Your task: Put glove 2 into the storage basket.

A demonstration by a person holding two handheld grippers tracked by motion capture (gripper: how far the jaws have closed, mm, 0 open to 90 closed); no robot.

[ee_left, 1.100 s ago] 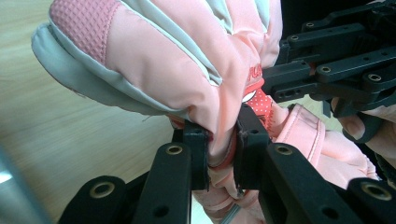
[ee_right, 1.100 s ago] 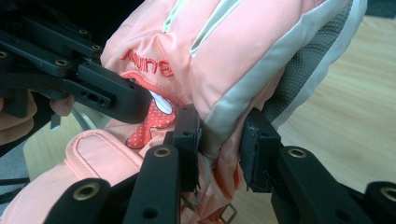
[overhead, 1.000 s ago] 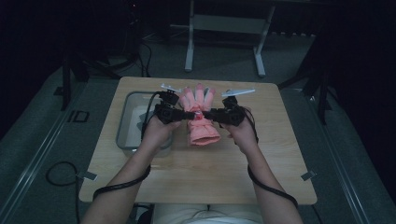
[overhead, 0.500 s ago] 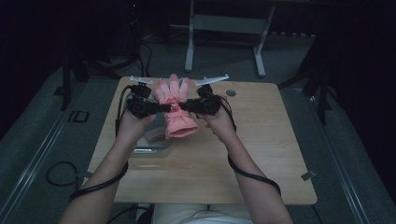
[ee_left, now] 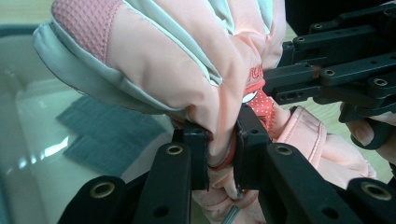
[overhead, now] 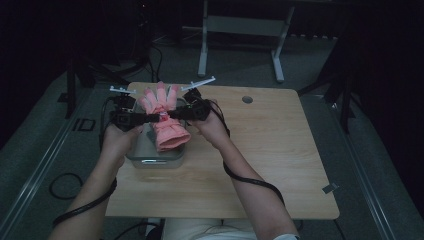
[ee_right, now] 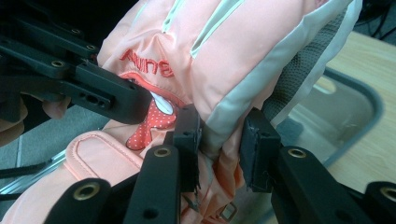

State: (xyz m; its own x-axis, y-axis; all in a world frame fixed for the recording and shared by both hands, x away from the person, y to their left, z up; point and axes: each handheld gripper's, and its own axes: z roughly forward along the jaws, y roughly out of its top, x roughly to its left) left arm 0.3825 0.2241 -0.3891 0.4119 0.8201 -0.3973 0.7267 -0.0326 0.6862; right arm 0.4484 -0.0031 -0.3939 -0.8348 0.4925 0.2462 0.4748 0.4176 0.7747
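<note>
Pink glove: held up over the metal tray at the table's left edge, fingers pointing away from the person | left gripper: clamped on the glove's fabric from its left side | right gripper: pinching the glove's grey-trimmed edge from the right

Both forearms in from the bottom edge of the high view, angled toward the far left, elbows bent, wrists raised off the surface. Left tongs and right tongs held roughly level, tips pointed at each other and nearly meeting. Left jaws pinched tight on padded fabric. Right jaws clamped on a thicker fold, standing a little wider. Cables trailing back along both arms. Hands dim here; finger placement on the handles probably a full wrap.
</note>
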